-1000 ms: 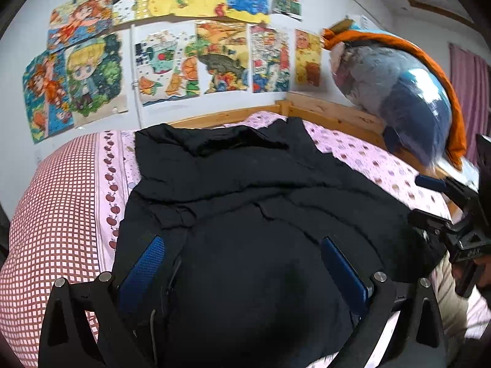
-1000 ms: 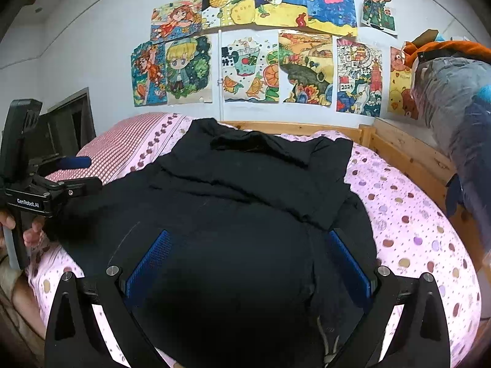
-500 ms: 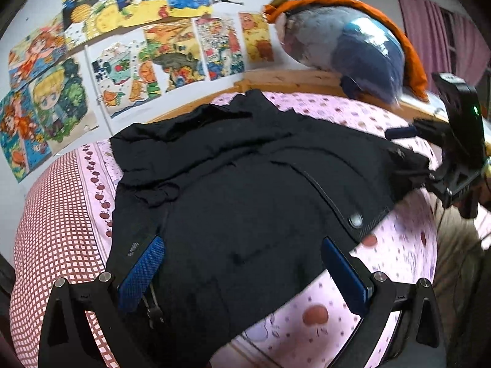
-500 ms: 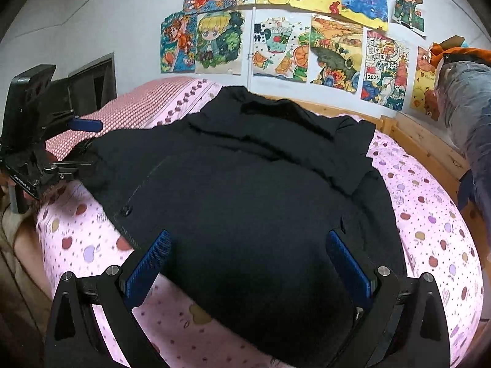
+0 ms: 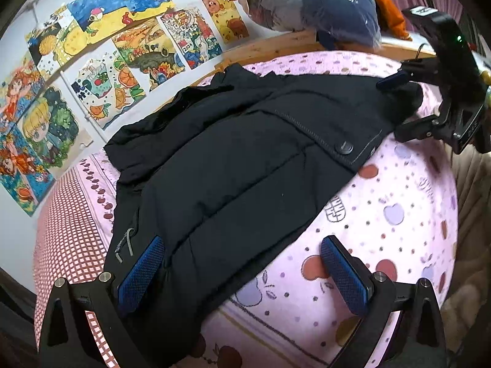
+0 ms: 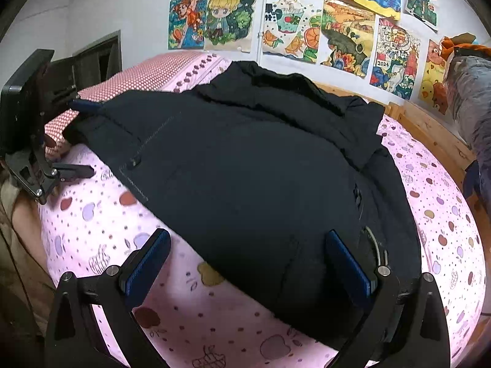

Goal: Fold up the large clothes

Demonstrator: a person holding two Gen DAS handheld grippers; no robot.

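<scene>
A black padded jacket [image 5: 245, 159] lies spread on the bed, collar toward the wall, snap-button front edge toward the right in the left wrist view. My left gripper [image 5: 242, 273] is open at the near hem, its left pad over the jacket and its right pad over bare sheet. My right gripper [image 5: 391, 107] stands open at the jacket's far right corner, with the cloth between its fingers. In the right wrist view the jacket [image 6: 260, 159] fills the middle. There my right gripper [image 6: 247, 263] is open over the hem, and my left gripper [image 6: 89, 138] is open at the jacket's left corner.
The pink fruit-print sheet [image 5: 383, 214] covers the bed, with a red checked cloth [image 5: 67, 214] at its left. A wooden bed frame [image 5: 276, 46] runs along the wall of drawings [image 5: 122, 46]. A plastic-wrapped grey and blue bundle [image 5: 322, 3] sits on the frame.
Both grippers have drawn back toward the near edge and apart toward the jacket's two sides. Bare pink sheet now shows in front of the hem. Both stayed open.
</scene>
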